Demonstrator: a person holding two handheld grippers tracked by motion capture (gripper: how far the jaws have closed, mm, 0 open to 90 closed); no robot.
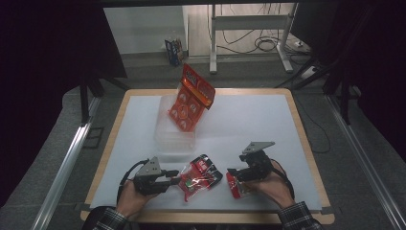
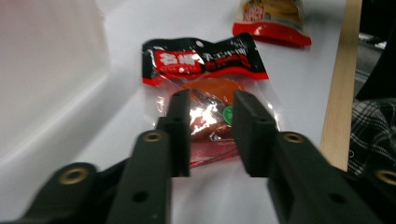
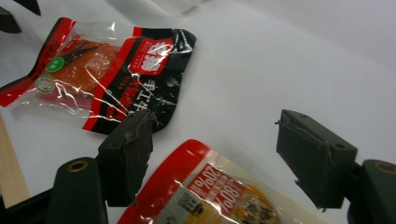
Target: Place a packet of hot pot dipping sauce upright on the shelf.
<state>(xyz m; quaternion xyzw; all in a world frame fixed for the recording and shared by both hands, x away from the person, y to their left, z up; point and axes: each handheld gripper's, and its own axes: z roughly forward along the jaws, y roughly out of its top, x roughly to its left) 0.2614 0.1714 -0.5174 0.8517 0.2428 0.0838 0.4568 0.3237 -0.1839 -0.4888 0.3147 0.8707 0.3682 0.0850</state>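
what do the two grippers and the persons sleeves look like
Both the left gripper and the right gripper are black, each topped with a grey three-cornered plate and trailing a black cable. Their jaws are blocky black bars with brass-coloured screw holes near the base. The sleeves are dark plaid with pale lines.

Ahead of the left claw [image 1: 175, 179] and a little to its right, a clear plastic tray [image 1: 165, 136] sits on the white sheet [image 1: 258, 124] that covers the wooden table [image 1: 300, 125]. An orange packet with round pieces [image 1: 190, 98] stands tilted in the tray, its top leaning towards the side of the right claw [image 1: 231, 172]. Well beyond both claws, past the table's far edge, a small blue box [image 1: 173, 50], the legs of a metal frame [image 1: 213, 45] and loose cables [image 1: 265, 44] are on the floor.
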